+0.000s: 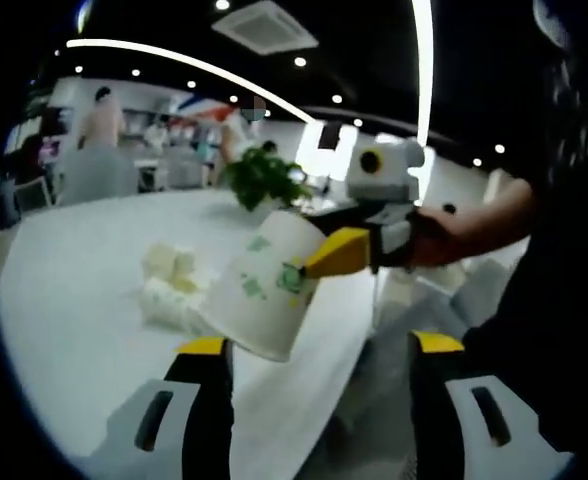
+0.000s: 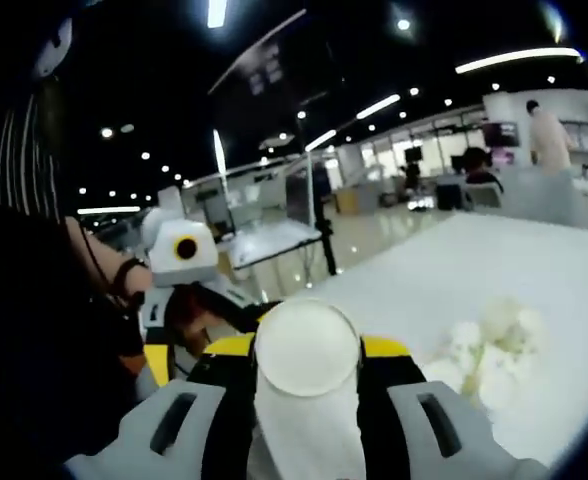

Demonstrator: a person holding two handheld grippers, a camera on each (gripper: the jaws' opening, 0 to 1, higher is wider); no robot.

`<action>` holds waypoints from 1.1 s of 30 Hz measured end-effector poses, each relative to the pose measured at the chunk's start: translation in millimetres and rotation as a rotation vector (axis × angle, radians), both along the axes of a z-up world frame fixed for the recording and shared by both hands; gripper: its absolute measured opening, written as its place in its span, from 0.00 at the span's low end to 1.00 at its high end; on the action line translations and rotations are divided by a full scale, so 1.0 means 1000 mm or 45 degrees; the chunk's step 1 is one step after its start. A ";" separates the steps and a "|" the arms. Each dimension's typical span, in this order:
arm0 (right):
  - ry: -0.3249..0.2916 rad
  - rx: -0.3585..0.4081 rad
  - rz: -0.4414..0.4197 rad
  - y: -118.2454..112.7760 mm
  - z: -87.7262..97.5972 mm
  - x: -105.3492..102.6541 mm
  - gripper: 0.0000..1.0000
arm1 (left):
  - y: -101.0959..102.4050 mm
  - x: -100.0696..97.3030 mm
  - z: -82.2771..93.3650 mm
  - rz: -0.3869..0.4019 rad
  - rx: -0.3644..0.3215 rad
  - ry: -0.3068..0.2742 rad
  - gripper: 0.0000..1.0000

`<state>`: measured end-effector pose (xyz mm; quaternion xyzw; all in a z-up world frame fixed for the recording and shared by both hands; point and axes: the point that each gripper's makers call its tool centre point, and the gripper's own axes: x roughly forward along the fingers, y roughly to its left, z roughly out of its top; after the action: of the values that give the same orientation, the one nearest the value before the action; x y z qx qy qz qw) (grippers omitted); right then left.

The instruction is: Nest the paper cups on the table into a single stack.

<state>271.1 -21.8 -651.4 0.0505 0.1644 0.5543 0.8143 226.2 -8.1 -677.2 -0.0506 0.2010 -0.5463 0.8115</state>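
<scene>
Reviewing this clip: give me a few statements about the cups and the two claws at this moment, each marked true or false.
1. The right claw is shut on a paper cup. True.
2. The left claw grips a cup. False: its jaws stand open, nothing between them.
3. The held cup is white with green print. True.
4. The held cup stands upright on the table. False: it is held tilted in the air above it.
5. More white cups lie in a loose pile on the table. True.
</scene>
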 end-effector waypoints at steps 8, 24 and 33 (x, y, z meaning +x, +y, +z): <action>0.059 0.124 -0.038 -0.007 0.007 0.003 0.35 | 0.000 0.011 0.018 0.031 -0.097 -0.010 0.60; 0.157 0.235 0.005 -0.013 0.007 -0.007 0.35 | 0.003 0.022 0.042 0.016 -0.200 -0.049 0.31; 0.210 0.299 0.056 -0.012 0.011 -0.015 0.35 | 0.004 0.021 0.056 -0.016 -0.260 -0.029 0.19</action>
<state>256.5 -33.4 -640.0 0.1872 0.1658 0.5813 0.7743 247.4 -4.3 -620.8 -0.1257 0.1354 -0.5697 0.8009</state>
